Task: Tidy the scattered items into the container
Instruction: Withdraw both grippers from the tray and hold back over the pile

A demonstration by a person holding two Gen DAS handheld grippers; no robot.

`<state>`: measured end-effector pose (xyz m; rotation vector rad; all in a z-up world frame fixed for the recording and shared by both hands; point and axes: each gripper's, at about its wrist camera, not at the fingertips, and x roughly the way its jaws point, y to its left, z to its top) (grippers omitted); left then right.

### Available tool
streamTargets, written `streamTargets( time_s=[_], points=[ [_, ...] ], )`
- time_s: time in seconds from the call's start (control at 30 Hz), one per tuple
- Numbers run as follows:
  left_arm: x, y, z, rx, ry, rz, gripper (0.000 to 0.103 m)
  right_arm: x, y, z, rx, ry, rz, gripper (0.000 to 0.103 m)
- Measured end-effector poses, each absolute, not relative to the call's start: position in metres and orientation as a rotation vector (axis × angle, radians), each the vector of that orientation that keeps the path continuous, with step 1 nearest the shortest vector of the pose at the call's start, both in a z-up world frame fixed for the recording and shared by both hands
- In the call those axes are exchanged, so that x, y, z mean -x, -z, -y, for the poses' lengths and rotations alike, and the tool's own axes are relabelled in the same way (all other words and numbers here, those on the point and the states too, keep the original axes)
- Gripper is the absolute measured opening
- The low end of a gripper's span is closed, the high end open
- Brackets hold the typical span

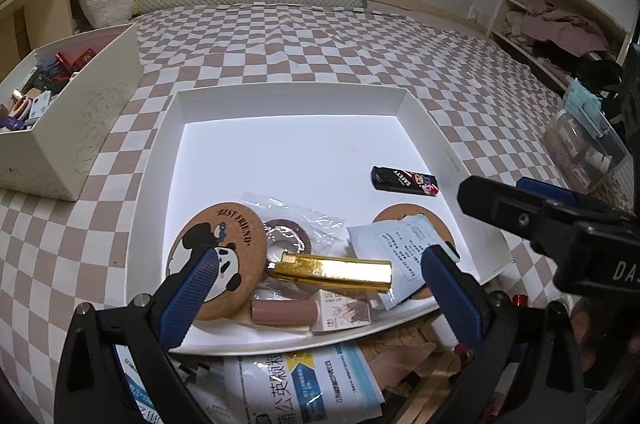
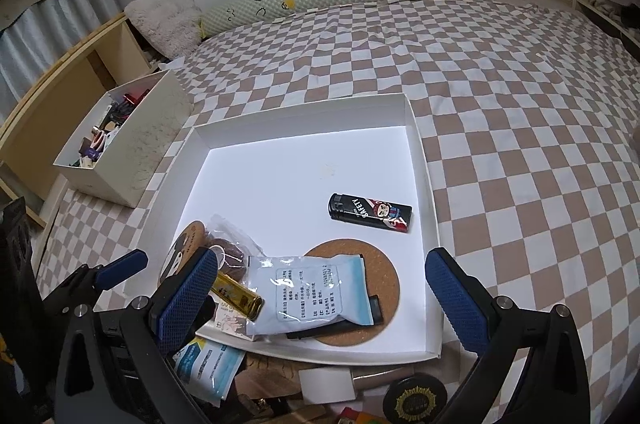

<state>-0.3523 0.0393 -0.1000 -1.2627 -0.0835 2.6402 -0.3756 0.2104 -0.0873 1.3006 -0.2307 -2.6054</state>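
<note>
A shallow white tray (image 1: 420,119) (image 2: 420,151) lies on the checkered bed. In it are a panda cork coaster (image 1: 216,256), a gold bar-shaped item (image 1: 336,270) (image 2: 238,296), a black lighter (image 1: 404,180) (image 2: 370,212), a white-blue packet (image 1: 394,248) (image 2: 312,294), a plain cork coaster (image 2: 360,288), a brown tube (image 1: 284,311) and a small box (image 1: 344,308). My left gripper (image 1: 324,272) is open, its fingers either side of the gold item, above it. My right gripper (image 2: 324,288) is open above the packet and shows in the left wrist view (image 1: 544,216).
A cream box (image 1: 72,127) (image 2: 132,147) full of small items stands left of the tray. Loose packets (image 1: 304,384) (image 2: 208,364), a round black tin (image 2: 414,398) and other clutter lie at the tray's near edge. Shelves with clothes (image 1: 560,27) are at the right.
</note>
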Motion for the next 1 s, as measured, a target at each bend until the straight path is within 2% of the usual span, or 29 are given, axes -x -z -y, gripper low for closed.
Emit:
streamTargets(
  time_s=[0.47, 1.0],
  points=[
    [0.333, 0.089, -0.026, 1.242, -2.71, 0.117, 0.103, 0.35, 0.078, -0.215, -1.262, 2.649, 0.198, 0.103],
    [0.287, 0.048, -0.01, 1.147, -2.813, 0.092, 0.103, 0.296, 0.043, -0.226, -1.086, 2.82, 0.04, 0.103]
  ],
)
